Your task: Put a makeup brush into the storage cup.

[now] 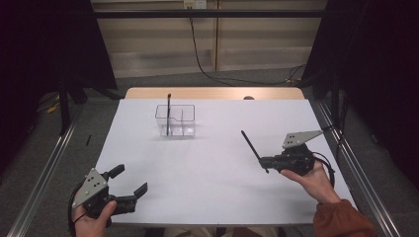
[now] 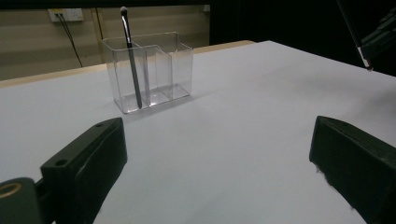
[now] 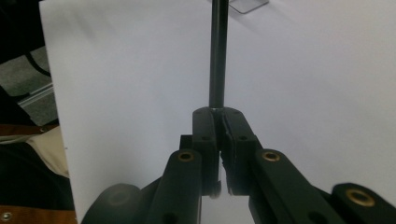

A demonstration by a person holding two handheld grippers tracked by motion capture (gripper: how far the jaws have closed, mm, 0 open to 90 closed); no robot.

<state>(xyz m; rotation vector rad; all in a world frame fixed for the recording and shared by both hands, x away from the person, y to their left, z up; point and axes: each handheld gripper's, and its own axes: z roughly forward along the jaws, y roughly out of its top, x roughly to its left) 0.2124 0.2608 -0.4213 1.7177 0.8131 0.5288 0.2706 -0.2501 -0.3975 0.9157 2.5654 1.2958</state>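
Brush number two [image 1: 253, 148], a thin dark stick, sits clamped in my right gripper [image 1: 267, 161], jaws pressed together on its lower end; in the right gripper view the shaft [image 3: 218, 56] runs straight out from the pads, away toward the far side. From above, its long axis slants up and to the far left, off the white table [image 1: 207, 173], free tip leaning toward the clear organizer [image 1: 176, 121]. That box stands far left of centre, well apart from the held brush, with another brush [image 1: 168, 113] already upright in its left compartment; the right-hand compartments look empty. Key relation for my next move, as I judge it: the organizer lies far and left of the right gripper, so the stick must travel that way and tip to vertical over an open compartment. Right hand is the one to do it. My left gripper [image 1: 129, 186] rests near the left front edge, jaws wide apart, nothing between them.
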